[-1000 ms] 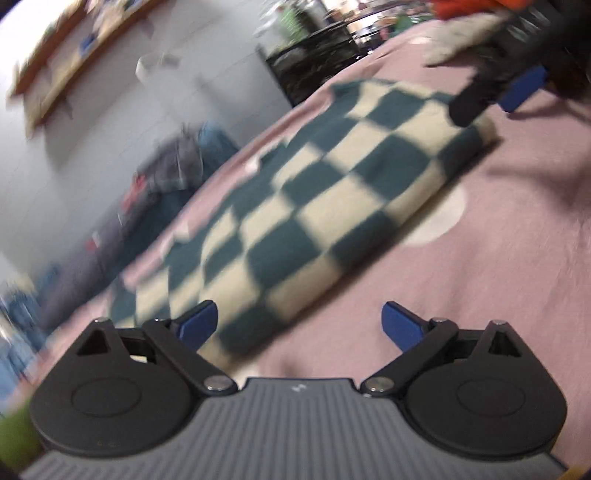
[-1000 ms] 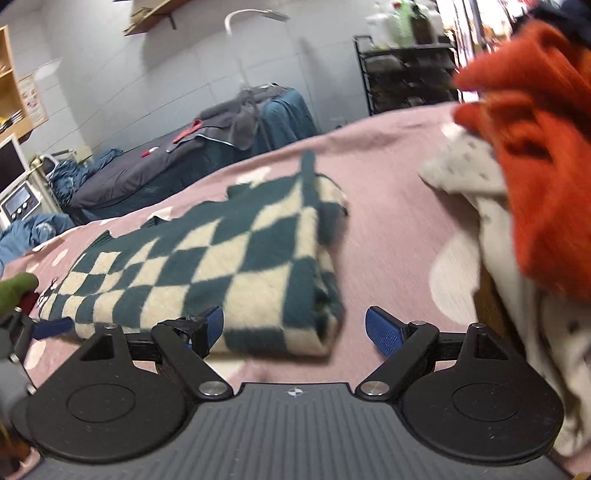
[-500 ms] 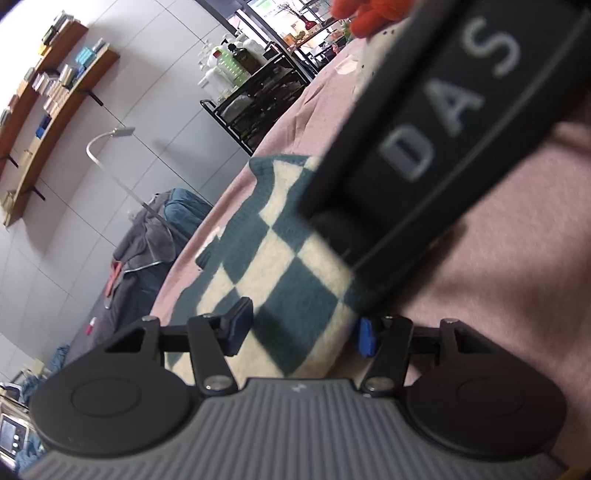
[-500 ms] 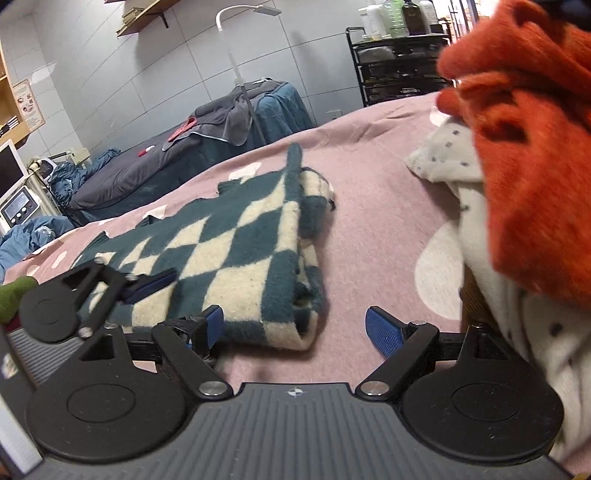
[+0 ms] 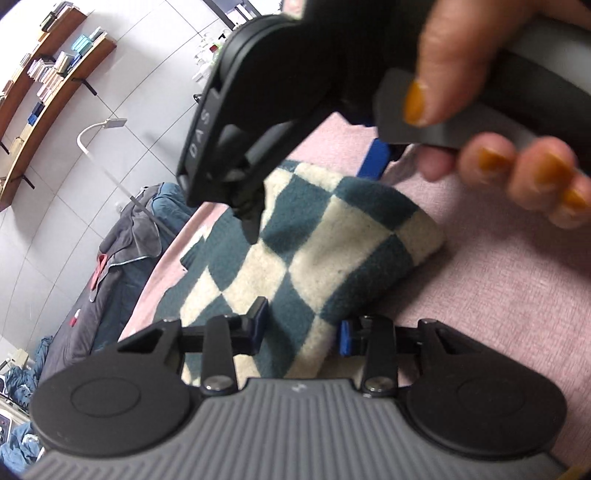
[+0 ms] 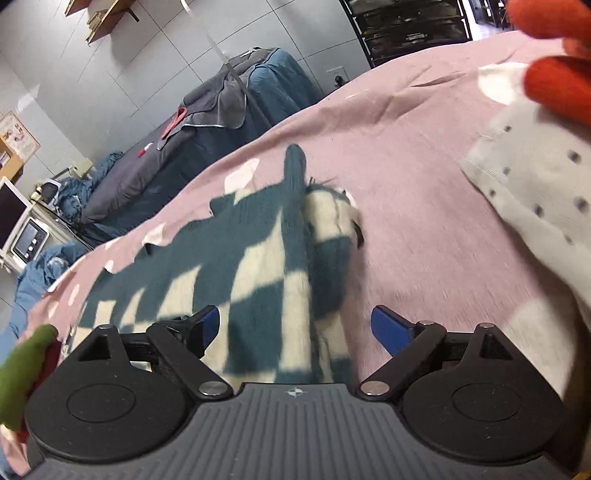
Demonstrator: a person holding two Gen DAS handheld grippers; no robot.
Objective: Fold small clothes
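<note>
A folded teal and cream checkered garment (image 5: 310, 254) lies on the pink bed cover (image 5: 498, 314). My left gripper (image 5: 301, 330) has closed its blue pads on the garment's near edge. The right gripper's body (image 5: 266, 110), held by a hand with orange nails, hangs close above the garment in the left wrist view. In the right wrist view the garment (image 6: 266, 266) lies between the wide open fingers of my right gripper (image 6: 295, 325), its folded end running under the gripper body.
A white dotted cloth (image 6: 535, 192) and an orange knit (image 6: 554, 66) lie at the right. A dark grey and blue covered bed (image 6: 207, 140) stands behind, with a black rack (image 6: 410, 26) and wall shelves (image 5: 48, 96).
My left gripper moved onto the garment's edge and closed on it. My right gripper moved in over the garment's folded end and stayed open.
</note>
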